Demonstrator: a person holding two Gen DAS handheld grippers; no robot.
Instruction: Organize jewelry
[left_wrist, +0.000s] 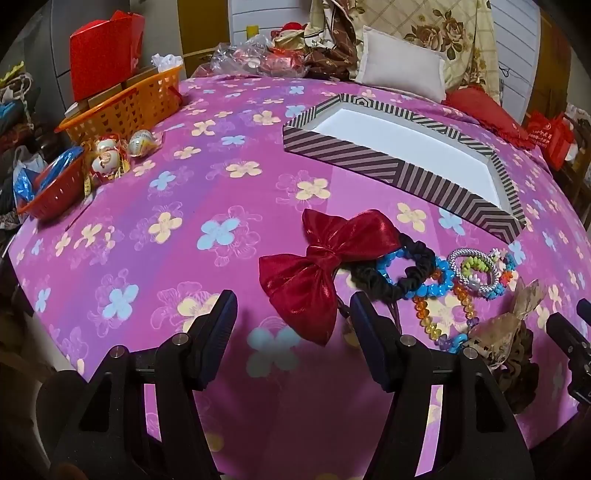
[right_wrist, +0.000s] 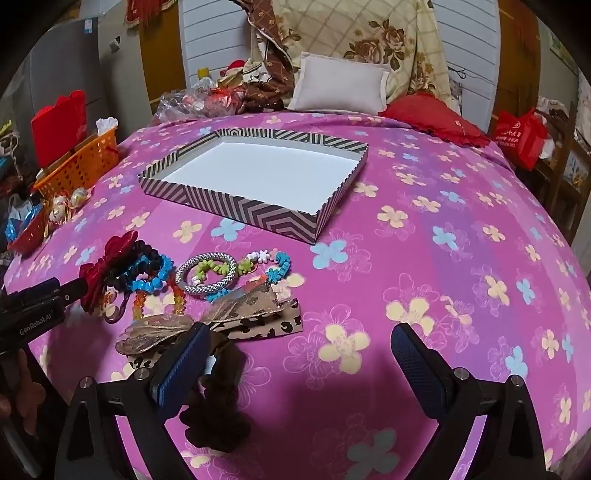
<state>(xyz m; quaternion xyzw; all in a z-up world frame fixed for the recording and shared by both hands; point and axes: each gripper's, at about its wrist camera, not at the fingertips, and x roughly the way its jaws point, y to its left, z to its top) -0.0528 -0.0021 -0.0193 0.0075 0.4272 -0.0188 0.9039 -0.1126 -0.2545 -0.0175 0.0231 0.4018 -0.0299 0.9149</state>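
Jewelry pile (right_wrist: 207, 280) beside striped tray (right_wrist: 258, 214)

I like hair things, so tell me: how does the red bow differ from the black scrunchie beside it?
The red bow is shiny, flat and spread wide; the black scrunchie is dull, ruffled and forms a ring. The bow overlaps the scrunchie's edge. Both lie on the flowered cover, outside the striped box.

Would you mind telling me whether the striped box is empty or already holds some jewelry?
Empty: the striped box shows only its bare white floor in both views.
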